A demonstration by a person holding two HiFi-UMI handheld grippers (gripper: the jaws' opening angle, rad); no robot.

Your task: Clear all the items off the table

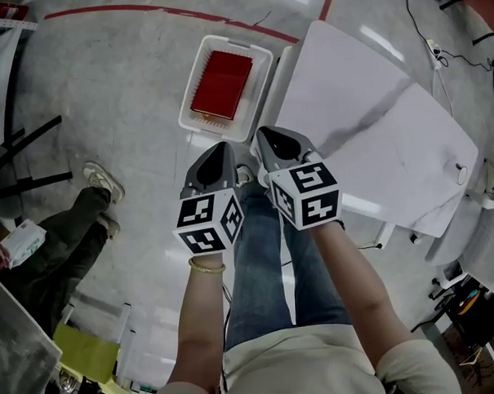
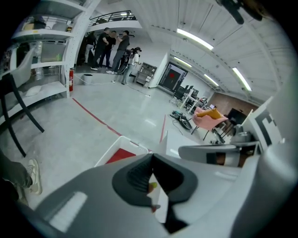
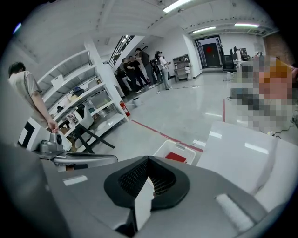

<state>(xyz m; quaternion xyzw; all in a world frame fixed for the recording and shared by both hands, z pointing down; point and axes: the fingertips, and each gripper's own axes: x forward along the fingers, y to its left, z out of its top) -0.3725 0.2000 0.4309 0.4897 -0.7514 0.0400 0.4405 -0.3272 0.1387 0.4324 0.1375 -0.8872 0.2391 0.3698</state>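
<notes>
**Both jaws clenched, red item in the bin**

- Red flat item (image 1: 221, 85) lies inside the white bin (image 1: 219, 130), filling most of its bottom.
- The bin stands on the grey floor.
- White surface (image 1: 375, 129) is just right of the bin, its corner close to the bin's rim.
- My left gripper (image 1: 220, 148) hangs just short of the bin's near end. Jaws clenched, pad against pad.
- My right gripper (image 1: 262, 136) sits beside it, tip toward the gap between the bin and the surface. Jaws clenched the same way.
- The two grippers are nearly touching, above my jeans (image 1: 266, 256).
- Left of the bin, well apart: a bystander's shoe (image 1: 103, 180).
- Beyond the bin: a red floor line (image 1: 182, 14).
</notes>
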